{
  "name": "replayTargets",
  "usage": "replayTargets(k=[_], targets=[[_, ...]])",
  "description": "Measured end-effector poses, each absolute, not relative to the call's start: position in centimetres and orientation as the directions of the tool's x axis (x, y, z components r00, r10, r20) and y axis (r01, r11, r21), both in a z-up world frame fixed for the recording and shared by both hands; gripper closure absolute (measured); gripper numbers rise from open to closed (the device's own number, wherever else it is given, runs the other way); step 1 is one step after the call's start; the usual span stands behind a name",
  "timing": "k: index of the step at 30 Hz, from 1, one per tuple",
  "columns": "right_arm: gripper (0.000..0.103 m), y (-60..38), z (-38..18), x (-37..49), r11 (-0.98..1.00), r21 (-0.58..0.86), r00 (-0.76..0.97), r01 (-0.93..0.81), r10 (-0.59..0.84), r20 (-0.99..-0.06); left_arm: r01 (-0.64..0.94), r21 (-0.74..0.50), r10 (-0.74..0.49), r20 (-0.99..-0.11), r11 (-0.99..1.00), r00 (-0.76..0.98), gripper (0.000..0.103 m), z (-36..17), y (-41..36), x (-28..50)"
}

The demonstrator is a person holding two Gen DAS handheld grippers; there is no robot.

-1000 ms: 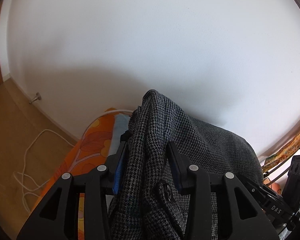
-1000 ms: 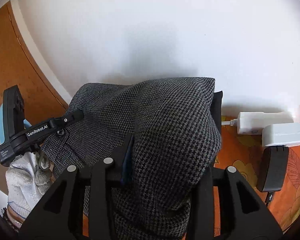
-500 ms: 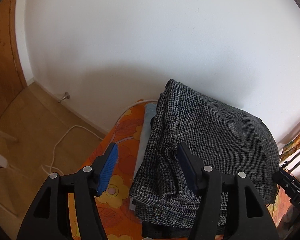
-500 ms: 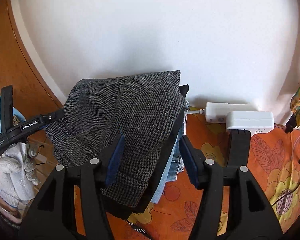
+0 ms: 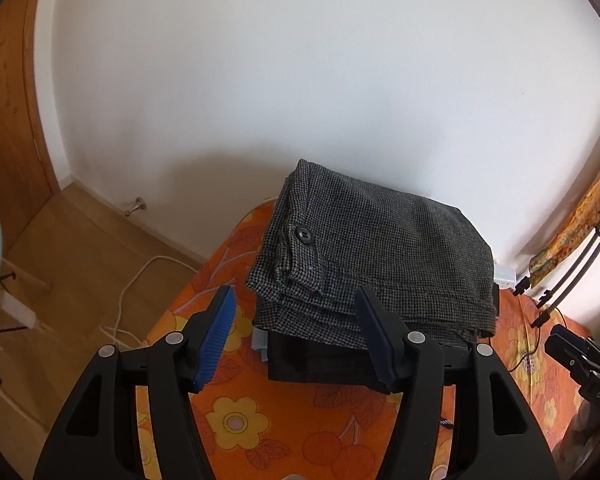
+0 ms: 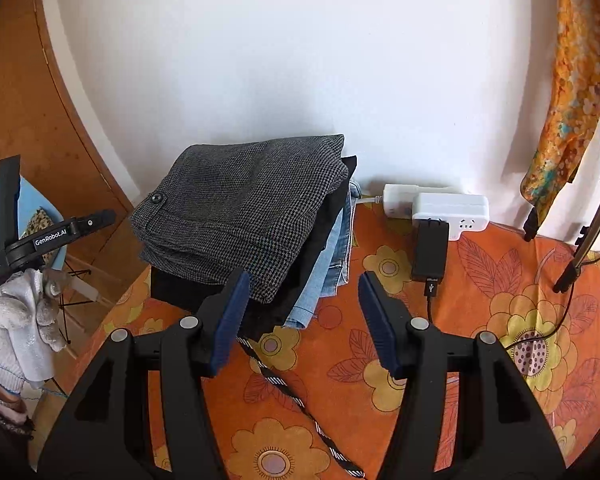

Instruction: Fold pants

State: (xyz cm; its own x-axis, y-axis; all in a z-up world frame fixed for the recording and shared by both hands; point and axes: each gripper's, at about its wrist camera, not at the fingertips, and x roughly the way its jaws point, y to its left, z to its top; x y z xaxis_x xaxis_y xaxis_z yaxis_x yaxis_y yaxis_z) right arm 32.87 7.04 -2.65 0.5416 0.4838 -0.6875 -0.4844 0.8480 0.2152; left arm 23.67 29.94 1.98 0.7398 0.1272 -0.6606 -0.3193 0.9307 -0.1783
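The left gripper and right gripper stand open and empty; the folded pants ahead should stay square, so withdrawing straight avoids snagging.

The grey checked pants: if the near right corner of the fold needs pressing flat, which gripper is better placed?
Probably the right gripper. Its open, empty jaws frame that corner of the grey checked pants. The left gripper faces the button side.

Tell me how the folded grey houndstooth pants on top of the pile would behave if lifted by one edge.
The grey houndstooth pants would probably flop and unfold, since the layers lie loose. The weave looks coarse, so the fingers likely wouldn't slip. Pushed, they might slide off the stack.
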Motion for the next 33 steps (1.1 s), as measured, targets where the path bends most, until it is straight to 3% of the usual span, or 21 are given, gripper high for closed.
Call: replayTargets(k=[14, 18, 21, 25, 33], targets=[[0.043, 0.2, 1.7, 22.8, 0.827, 0.214, 0.576, -0.520, 0.525, -0.626, -0.203, -0.207, 0.050, -0.571, 0.957, 0.819, 0.042, 2.4, 23.4, 14.4], [0.038, -2.3, 2.2, 19.8, 0.829, 0.204, 0.591, -0.521, 0.522, -0.615, -0.166, -0.159, 0.054, -0.545, 0.973, 0.837, 0.042, 3.2, 20.3, 11.3], [0.036, -4.1, 2.4, 17.6, 0.836, 0.179, 0.613, -0.518, 0.509, -0.604, -0.140, -0.147, 0.044, -0.520, 0.979, 0.853, 0.033, 2.9, 18.6, 9.2], [0.025, -6.4, 2.5, 15.1, 0.844, 0.174, 0.631, -0.508, 0.502, -0.591, -0.124, -0.168, 0.021, -0.509, 0.978, 0.861, 0.033, 2.2, 17.1, 7.0], [0.016, -7.4, 2.3, 11.4, 0.870, 0.037, 0.700, -0.492, 0.421, -0.577, -0.115, -0.156, 0.021, -0.504, 0.981, 0.863, 0.027, 0.3, 14.7, 4.8]])
